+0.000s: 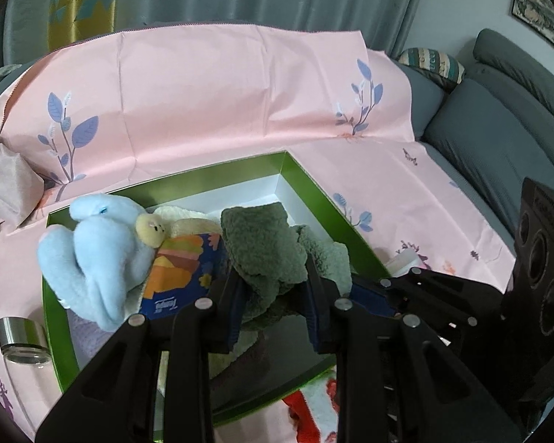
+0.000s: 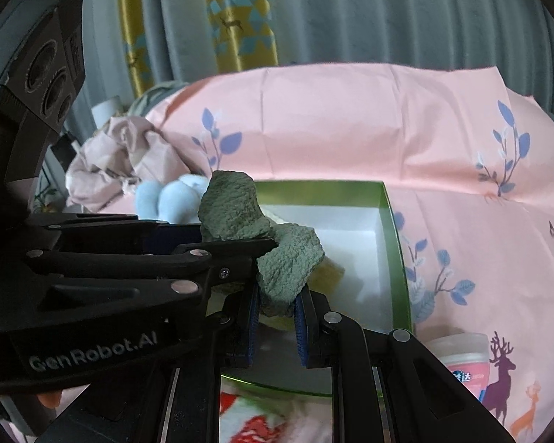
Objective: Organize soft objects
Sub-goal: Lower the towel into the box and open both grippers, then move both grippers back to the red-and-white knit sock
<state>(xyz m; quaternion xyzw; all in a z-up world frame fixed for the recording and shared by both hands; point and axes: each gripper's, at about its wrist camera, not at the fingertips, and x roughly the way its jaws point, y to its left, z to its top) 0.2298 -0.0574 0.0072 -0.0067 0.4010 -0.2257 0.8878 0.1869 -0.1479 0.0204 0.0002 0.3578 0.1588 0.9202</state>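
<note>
Both pairs of jaws are pinching the same green towel [image 1: 266, 254], one at each end. I hold my left gripper [image 1: 273, 295] closed on a thick fold, and my right gripper [image 2: 277, 306] closed on the other bunched end. I judge the two-point hold is there to keep the limp cloth from sagging or dragging as it goes over the box.

Ahead of and below the jaws sits the green box [image 1: 314, 184] with its white inside, resting on a pink sheet [image 1: 203, 92] printed with blue leaves. The towel hangs between my grippers above the box's near half. Its far right corner, beyond the jaws, is bare, and I judge that is where the towel can settle.

Left of my left jaws, a light blue plush toy [image 1: 92, 258] lies across the box's left side, with a small cream toy [image 1: 151, 229] against it. Both rest on a blue tissue packet [image 1: 181, 277], so that side is already taken.

Readable writing:
- The tissue packet carries a word that looks like "Tempo", seen upside down.
- In the right wrist view, my left gripper's body reads "GenRobot.AI".
- A pink tub [image 2: 461, 358] to the right of my right jaws has characters too small to read.

A glass jar [image 1: 22, 339] with a metal cap stands outside the box, left of my left jaws.
</note>
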